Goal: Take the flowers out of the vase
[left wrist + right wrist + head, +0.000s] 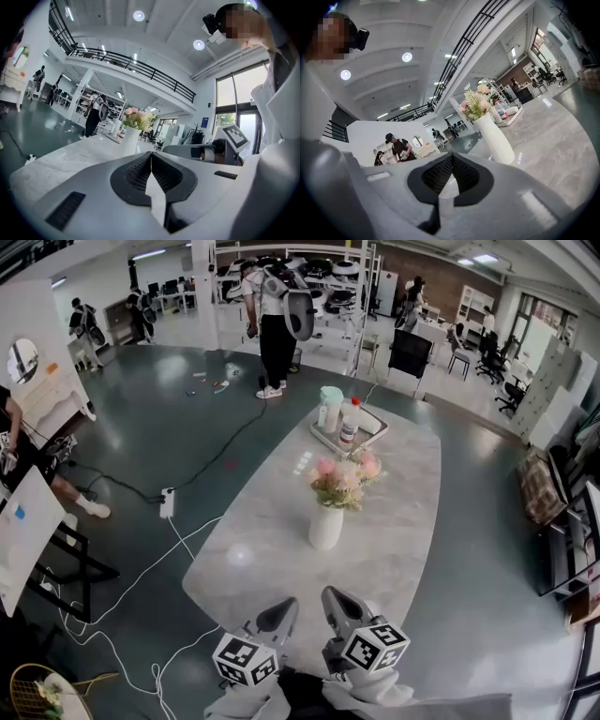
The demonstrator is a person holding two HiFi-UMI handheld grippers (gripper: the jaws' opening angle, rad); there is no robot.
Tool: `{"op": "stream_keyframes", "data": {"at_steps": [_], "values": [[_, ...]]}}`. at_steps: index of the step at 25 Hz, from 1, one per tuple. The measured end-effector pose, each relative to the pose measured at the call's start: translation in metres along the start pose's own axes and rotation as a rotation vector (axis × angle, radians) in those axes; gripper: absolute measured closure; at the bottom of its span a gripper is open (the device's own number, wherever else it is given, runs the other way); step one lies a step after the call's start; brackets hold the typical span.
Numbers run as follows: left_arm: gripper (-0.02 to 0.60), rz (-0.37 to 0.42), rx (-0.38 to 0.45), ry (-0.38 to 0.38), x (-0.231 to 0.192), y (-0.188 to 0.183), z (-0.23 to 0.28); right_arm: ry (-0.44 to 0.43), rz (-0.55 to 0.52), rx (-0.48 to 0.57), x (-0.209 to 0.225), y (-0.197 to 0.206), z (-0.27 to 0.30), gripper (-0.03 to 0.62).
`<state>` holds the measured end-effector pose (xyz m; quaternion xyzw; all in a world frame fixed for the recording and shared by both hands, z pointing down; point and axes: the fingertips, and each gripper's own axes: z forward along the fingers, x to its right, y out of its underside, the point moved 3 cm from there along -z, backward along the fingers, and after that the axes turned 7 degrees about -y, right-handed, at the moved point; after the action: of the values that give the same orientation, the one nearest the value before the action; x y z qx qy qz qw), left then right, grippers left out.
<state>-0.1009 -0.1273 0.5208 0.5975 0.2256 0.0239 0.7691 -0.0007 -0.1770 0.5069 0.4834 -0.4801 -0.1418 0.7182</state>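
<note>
A white ribbed vase (325, 527) stands upright in the middle of the marble table (403, 512), with pink and cream flowers (343, 478) in it. Both grippers hover over the table's near end, side by side and well short of the vase. My left gripper (284, 609) is shut with nothing between its jaws, and so is my right gripper (335, 600). In the left gripper view the shut gripper (151, 155) points toward the vase (131, 140) and flowers (137, 118). The right gripper view has the shut gripper (452, 157) below the vase (495, 138) and flowers (477, 100).
A tray (328, 442) with bottles sits at the table's far end. A power strip (168, 502) and white cables lie on the floor left of the table. A person (275, 324) stands farther off. Dark chairs (410, 354) stand beyond the table.
</note>
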Motion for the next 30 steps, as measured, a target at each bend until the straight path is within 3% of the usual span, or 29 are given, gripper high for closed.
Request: {"op": "stream_keyframes", "data": {"at_steps": [5,16,23,30], "values": [[0.578,0.0,-0.019,0.03,0.0,0.0,0.01,0.025,0.002,0.021,0.005,-0.003,-0.002,0.595],[0.578,-0.002,-0.093,0.18,-0.006,-0.015,0.044,0.147,-0.028,0.117,0.019,-0.028,-0.001,0.595],[0.579,-0.031,-0.101,0.278,-0.013,-0.044,0.068,0.253,-0.046,0.167,0.02,-0.051,0.002,0.595],[0.58,0.018,-0.079,0.338,-0.023,-0.081,0.101,0.295,-0.112,0.182,0.022,-0.086,0.024,0.595]]}}
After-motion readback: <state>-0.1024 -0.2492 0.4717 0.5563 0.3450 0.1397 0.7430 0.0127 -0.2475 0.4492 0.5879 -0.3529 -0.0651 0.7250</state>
